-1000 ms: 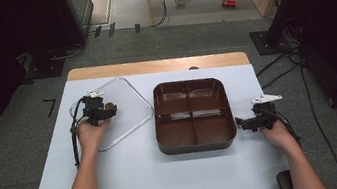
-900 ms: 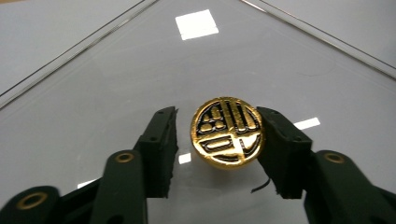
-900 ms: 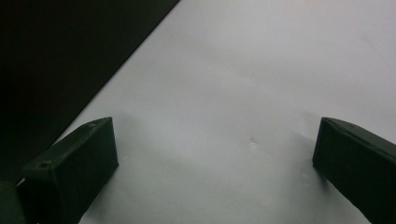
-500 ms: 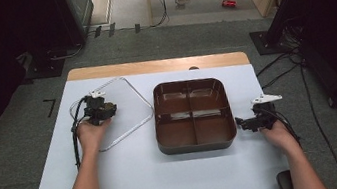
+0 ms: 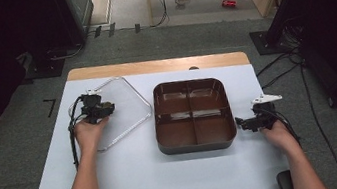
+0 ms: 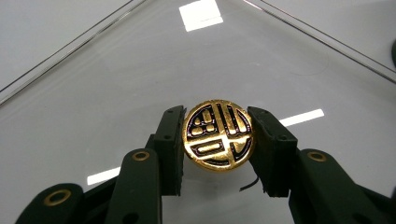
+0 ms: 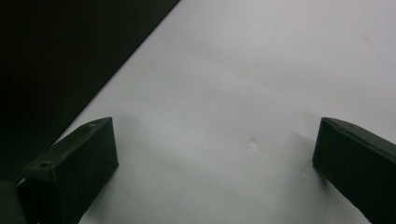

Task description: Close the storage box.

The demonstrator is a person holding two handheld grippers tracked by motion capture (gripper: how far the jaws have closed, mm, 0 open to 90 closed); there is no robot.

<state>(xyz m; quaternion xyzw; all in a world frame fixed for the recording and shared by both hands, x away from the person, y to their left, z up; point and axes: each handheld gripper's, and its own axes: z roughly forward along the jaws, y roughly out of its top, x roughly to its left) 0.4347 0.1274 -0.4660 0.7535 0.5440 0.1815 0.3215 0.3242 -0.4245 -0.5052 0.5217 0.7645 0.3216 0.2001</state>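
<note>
A: Left gripper: fingers have just been closing and now clamp the gold knob from both sides, pads on its rim, emblem face toward the camera. The knob sits at the centre of the clear lid, which lies flat on the surface directly under the fingers.

B: Grip quality?

A: Looks centred; the knob's widest part sits between the pads. It is round and glossy, so I judge slip to be the main risk. Advice: keep the squeeze steady and lift straight up before any travel, so the lid hangs level instead of swinging off one edge.

B: Destination?

A: Presumably the brown four-compartment tray, just beyond the lid's edge on the thumb side of the left hand. Bring the lid over level, match corners to corners, lower evenly.

B: Other hand?

A: Right gripper: fingers stand wide apart over bare surface, nothing between them, close beside the tray's wall. It is well placed to steady the tray if the lid nudges it.
</note>
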